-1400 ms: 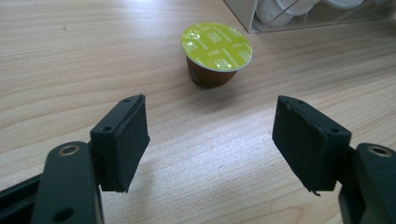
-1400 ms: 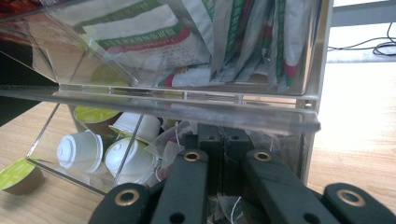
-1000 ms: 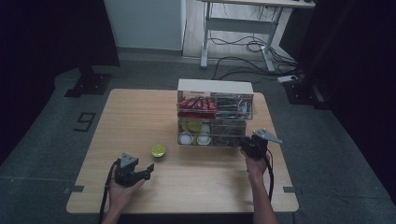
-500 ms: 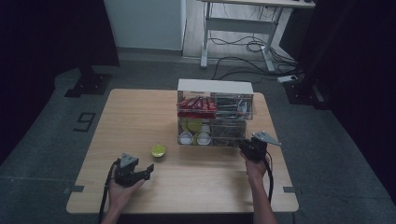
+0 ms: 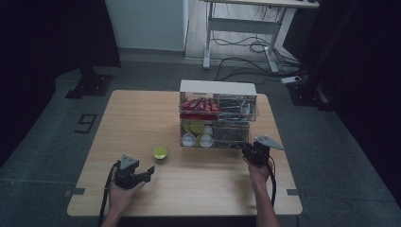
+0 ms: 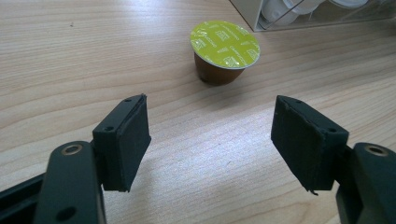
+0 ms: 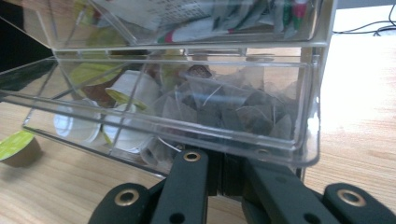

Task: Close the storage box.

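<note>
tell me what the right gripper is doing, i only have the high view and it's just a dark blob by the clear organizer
Observer: In the right gripper view, the right gripper has its jaws together at the front lip of the lower drawer of the clear organizer.
Operator: is that drawer open
Observer: It sticks out past the upper tier; tea bags sit on its right side, white cups on its left.
Operator: and the left one, open or shut
Observer: In the left gripper view, the left gripper is open, its jaws wide apart, empty.
Operator: what's in front of it
Observer: A capsule with a yellow-green foil lid, upright on the table, beyond the jaws, untouched.
</note>
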`<state>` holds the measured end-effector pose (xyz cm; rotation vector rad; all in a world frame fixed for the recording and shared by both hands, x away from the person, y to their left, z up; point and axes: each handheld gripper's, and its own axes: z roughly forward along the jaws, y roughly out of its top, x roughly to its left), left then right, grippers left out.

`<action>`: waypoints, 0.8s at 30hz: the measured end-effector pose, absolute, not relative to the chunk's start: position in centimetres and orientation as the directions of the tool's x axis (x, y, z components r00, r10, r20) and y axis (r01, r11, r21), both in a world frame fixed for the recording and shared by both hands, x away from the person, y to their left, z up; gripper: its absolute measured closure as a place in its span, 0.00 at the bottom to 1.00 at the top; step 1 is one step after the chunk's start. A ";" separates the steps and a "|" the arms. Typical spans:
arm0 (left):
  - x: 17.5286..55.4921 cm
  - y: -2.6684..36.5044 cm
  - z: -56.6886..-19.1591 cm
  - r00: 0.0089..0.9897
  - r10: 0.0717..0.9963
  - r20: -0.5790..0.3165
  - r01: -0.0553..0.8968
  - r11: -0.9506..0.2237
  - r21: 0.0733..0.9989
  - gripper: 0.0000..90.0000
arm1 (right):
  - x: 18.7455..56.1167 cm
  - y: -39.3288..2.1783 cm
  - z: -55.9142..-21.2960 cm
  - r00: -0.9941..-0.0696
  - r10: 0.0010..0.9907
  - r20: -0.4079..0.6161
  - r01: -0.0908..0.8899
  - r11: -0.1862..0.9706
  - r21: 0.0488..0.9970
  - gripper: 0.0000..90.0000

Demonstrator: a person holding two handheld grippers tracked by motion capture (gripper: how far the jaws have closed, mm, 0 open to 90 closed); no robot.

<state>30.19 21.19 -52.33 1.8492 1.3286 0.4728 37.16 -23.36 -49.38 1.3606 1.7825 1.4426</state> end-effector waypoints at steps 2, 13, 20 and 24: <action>30.2 21.1 -52.3 0.382 0.913 -0.142 0.618 -0.137 0.774 0.31 | 37.0 -23.3 -49.3 -0.398 0.892 0.216 0.398 -0.044 0.916 0.99; 30.2 21.2 -52.4 0.381 0.913 -0.144 0.619 -0.136 0.774 0.31 | 36.7 -23.3 -50.1 -0.395 0.894 0.210 0.424 -0.025 0.905 0.99; 30.2 21.2 -52.6 0.380 0.914 -0.141 0.624 -0.141 0.769 0.31 | 36.3 -23.5 -50.8 -0.391 0.891 0.229 0.447 -0.034 0.894 0.98; 30.2 21.2 -52.6 0.378 0.915 -0.141 0.625 -0.140 0.768 0.31 | 36.0 -23.8 -50.7 -0.392 0.889 0.235 0.448 -0.039 0.893 0.98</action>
